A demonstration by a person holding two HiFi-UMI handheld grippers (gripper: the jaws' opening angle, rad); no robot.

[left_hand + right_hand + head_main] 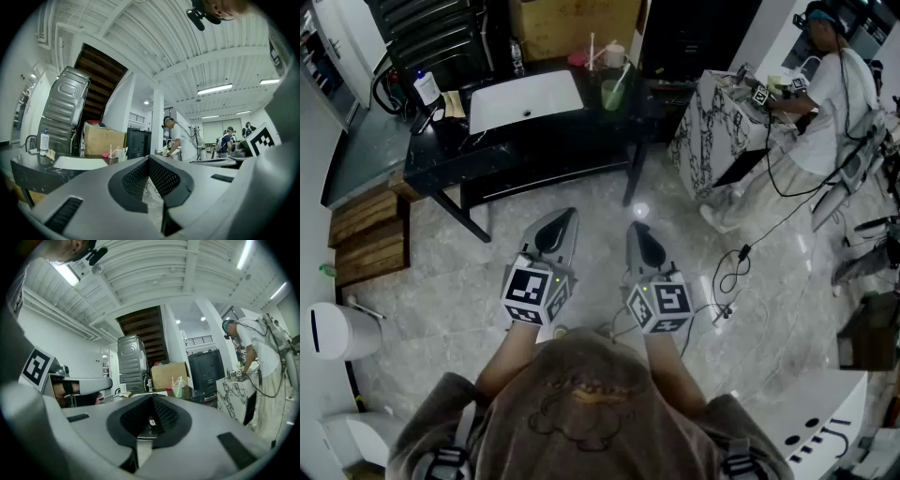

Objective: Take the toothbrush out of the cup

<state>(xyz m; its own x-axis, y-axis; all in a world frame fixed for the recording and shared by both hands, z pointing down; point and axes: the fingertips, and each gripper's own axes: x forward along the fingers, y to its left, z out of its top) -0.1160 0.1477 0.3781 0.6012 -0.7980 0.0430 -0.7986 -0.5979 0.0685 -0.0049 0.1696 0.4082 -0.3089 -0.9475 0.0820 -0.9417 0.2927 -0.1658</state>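
A green cup (612,95) stands on the far right part of the black table (441,155), with a light toothbrush (622,77) leaning out of it. The same cup (178,391) shows small and far off in the right gripper view, and as a speck (123,158) in the left gripper view. Both grippers hover over the floor well short of the table, side by side and pointing toward it. My left gripper (567,215) (149,158) is shut with its tips together and nothing between them. My right gripper (635,228) (152,397) is shut and empty too.
A white basin (525,99) lies on the table left of the cup, with a white bottle (427,89) at the far left and a cardboard box (572,23) behind. A person (825,103) works at a marble counter (712,122) on the right. Cables (731,272) trail across the floor.
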